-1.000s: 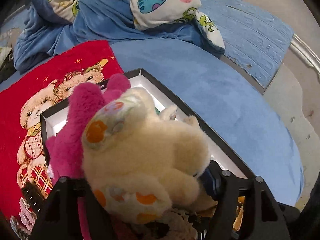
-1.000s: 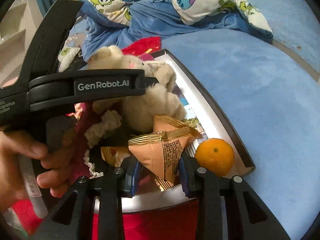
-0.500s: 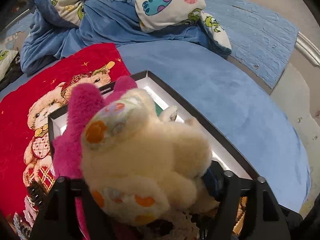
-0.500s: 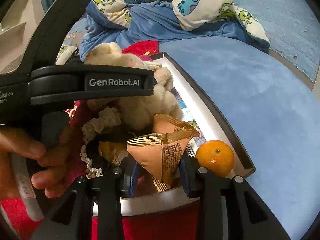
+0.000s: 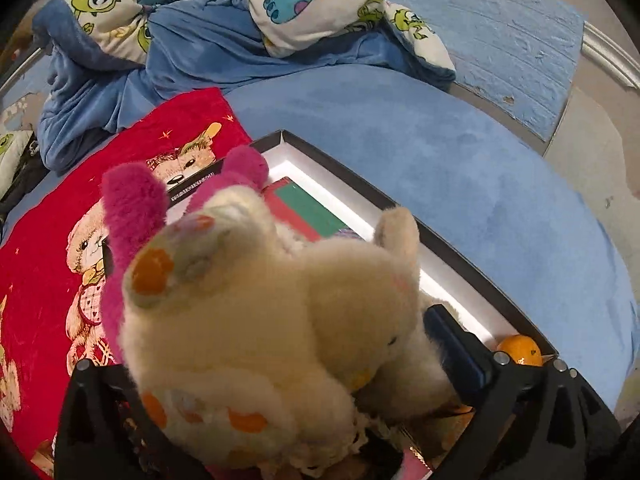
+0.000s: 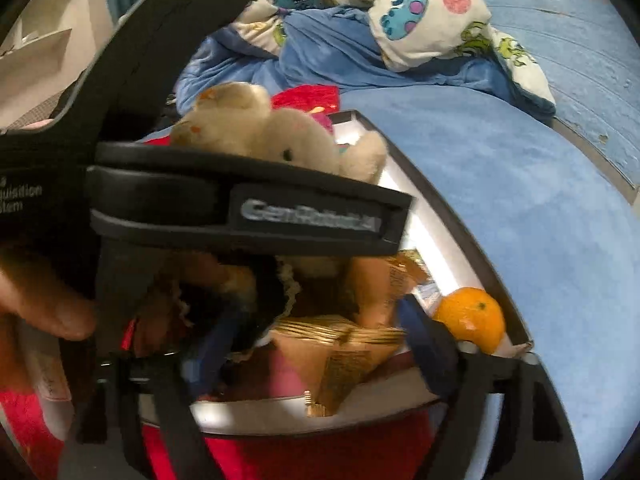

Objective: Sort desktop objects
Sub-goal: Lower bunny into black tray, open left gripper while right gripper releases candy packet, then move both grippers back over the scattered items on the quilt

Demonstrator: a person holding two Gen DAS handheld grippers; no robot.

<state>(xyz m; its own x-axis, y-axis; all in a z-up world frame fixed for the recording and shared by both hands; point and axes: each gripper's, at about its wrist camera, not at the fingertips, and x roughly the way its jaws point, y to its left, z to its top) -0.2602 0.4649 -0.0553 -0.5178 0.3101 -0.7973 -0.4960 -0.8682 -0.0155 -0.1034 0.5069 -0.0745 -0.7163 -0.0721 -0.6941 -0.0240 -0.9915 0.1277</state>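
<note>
The left gripper (image 5: 276,380) is clamping a cream plush rabbit with orange-patched ears (image 5: 256,320); the toy is filling the whole gap between the jaws, its body bulging forward past the blue pad of the right-hand finger (image 5: 456,340). A magenta fluffy plush toy (image 5: 132,208) is pressing against the rabbit's far left side. Both are sitting over a shallow black-rimmed box with a white inside (image 5: 460,244), in which a green and red flat card (image 5: 308,208) is lying; an orange tangerine (image 5: 520,350) is resting in the box's near right corner.

The right gripper (image 6: 316,344) is gripping a gold-brown crinkled snack packet (image 6: 344,356), which is sitting squarely between the two blue-padded fingers, pinched at both sides, its point hanging down over the box's near wall. The tangerine (image 6: 470,316) is lying just right of the right-hand finger. The left gripper's black body (image 6: 248,208) is crossing this view, with the rabbit (image 6: 256,128) showing above it.

The box is lying on a red blanket printed with teddy bears (image 5: 44,248), spread over a blue plush bed cover (image 5: 480,184). A cartoon-monster quilt (image 5: 312,0) is bunched at the far side.
</note>
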